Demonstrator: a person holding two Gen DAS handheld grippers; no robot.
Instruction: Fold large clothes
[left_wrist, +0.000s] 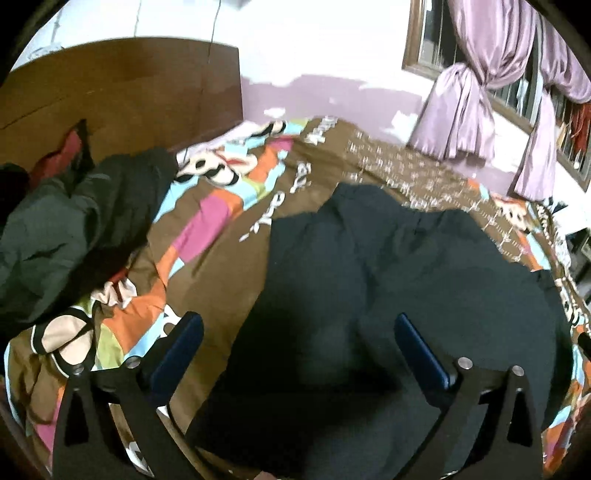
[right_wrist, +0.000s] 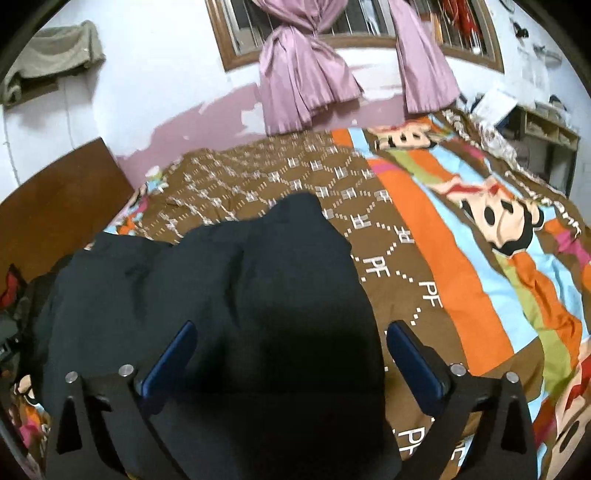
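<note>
Dark garment lies spread and rumpled on the bed, over its patterned brown and striped cover. Left gripper and right gripper both hover above it, jaws wide apart, holding nothing. Far left: heap of dark clothes against wooden headboard; far side: knotted purple curtains at window.

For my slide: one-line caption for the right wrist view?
Open right tongs over a dark garment on a cartoon bedspread.
</note>
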